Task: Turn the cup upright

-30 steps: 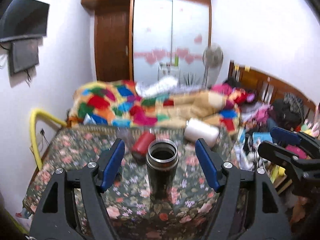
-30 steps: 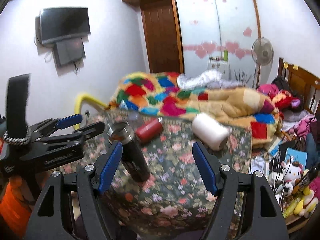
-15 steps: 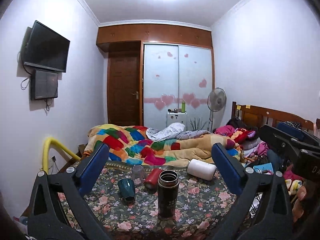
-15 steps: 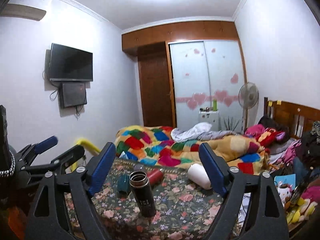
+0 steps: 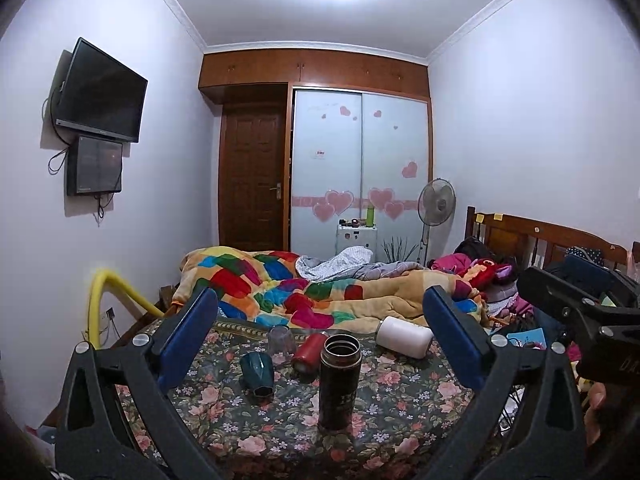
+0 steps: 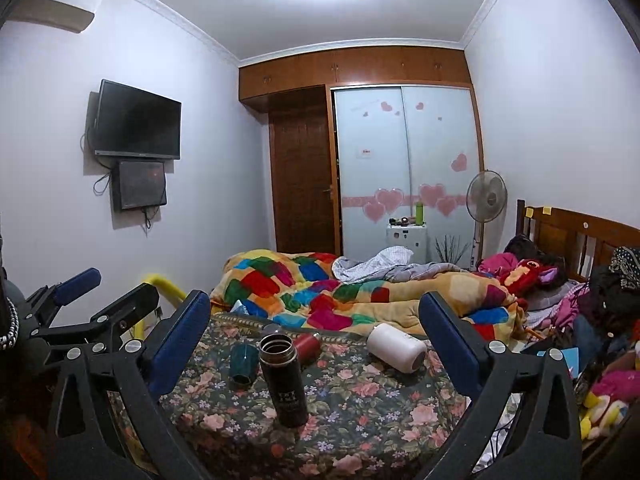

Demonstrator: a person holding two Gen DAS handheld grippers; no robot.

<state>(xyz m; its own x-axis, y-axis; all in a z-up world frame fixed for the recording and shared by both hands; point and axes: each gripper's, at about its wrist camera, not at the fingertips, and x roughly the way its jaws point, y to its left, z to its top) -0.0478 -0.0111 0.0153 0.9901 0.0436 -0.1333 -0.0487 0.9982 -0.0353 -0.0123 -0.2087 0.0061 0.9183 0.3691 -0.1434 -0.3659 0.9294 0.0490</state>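
left wrist view: the left gripper [image 5: 320, 328] has pulled back and up since a second ago, when the black flask [image 5: 339, 384] sat close between its blue pads; now the jaws are spread wide with nothing in them and the whole floral table [image 5: 400, 404] shows. the flask stands upright, mouth open, near the table's front edge. behind it lie a teal cup [image 5: 257, 372] on its side, a clear glass [image 5: 281, 340], a red tumbler [image 5: 310, 351] and a white bottle [image 5: 405, 337], each apart from the flask.

right wrist view: the right gripper [image 6: 314, 332] has also drawn back, jaws wide and holding nothing. the flask stands with bare cloth on all sides; the left gripper hangs beyond the table's left edge.
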